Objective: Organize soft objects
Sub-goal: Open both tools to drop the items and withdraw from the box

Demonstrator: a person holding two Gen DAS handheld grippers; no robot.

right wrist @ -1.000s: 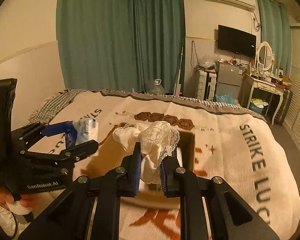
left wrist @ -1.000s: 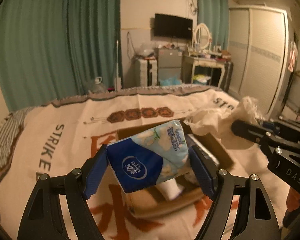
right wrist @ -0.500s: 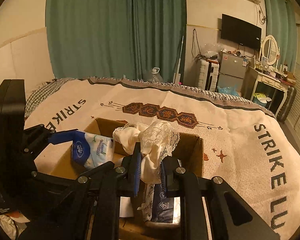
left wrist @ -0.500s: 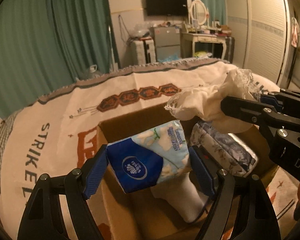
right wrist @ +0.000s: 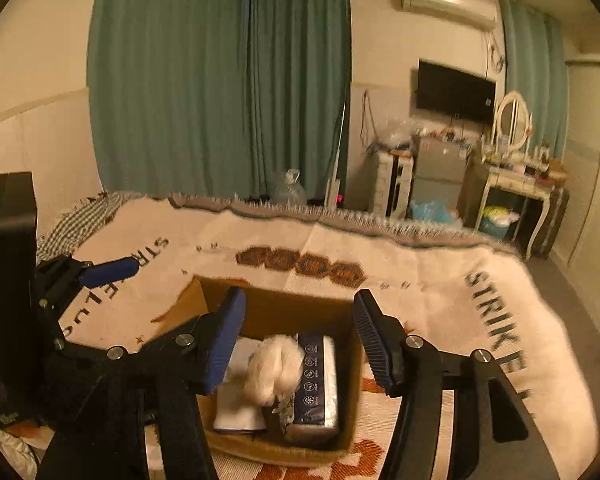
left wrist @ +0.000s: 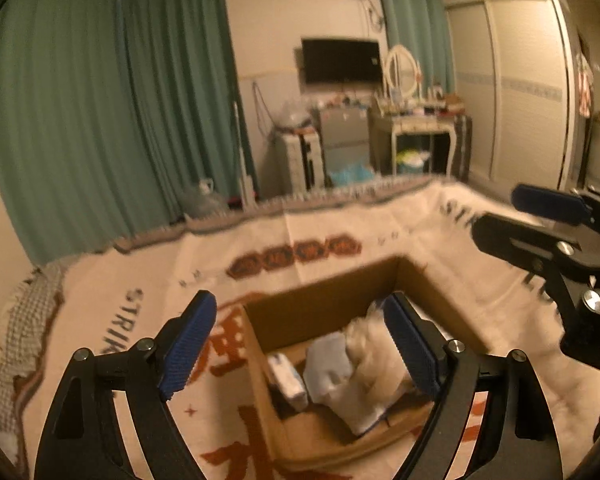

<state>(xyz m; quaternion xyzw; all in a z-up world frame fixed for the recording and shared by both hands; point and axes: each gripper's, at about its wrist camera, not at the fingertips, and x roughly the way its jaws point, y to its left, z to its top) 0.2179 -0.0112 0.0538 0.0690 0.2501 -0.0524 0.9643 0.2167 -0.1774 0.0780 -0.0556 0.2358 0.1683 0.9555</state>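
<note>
A: What are the claws doing?

B: The left gripper (left wrist: pixel 298 344) has its jaws spreading apart, and no thing sits between its blue pads (left wrist: pixel 188 344). The right gripper (right wrist: pixel 300 344) is also widening its jaws, with nothing pinched between them. Both hang above the cardboard box (right wrist: pixel 284 308).

A: So where are the soft things?

B: All inside the box. From the right wrist view, a cream lace cloth (right wrist: pixel 274 368) lies bunched in the middle, blurred. Just to its right a dark blue tissue pack (right wrist: pixel 316 384) lies against the box's right wall. To the left of the cloth there is a white folded item (right wrist: pixel 236 404) flat on the bottom.

A: And from the left wrist view?

B: Blurred as well. A light blue tissue pack (left wrist: pixel 332 368) lies in the box beside the cream cloth (left wrist: pixel 374 352); the two appear to touch. I cannot tell how they overlap.

A: What lies around the box?

B: It stands on a cream blanket (right wrist: pixel 440 280) with black lettering and a row of brown medallions, spread over a bed. Beyond the bed hang green curtains (right wrist: pixel 220 80); a television (right wrist: pixel 454 92) is on the wall, and a dressing table with an oval mirror (right wrist: pixel 512 120) stands to the right.
</note>
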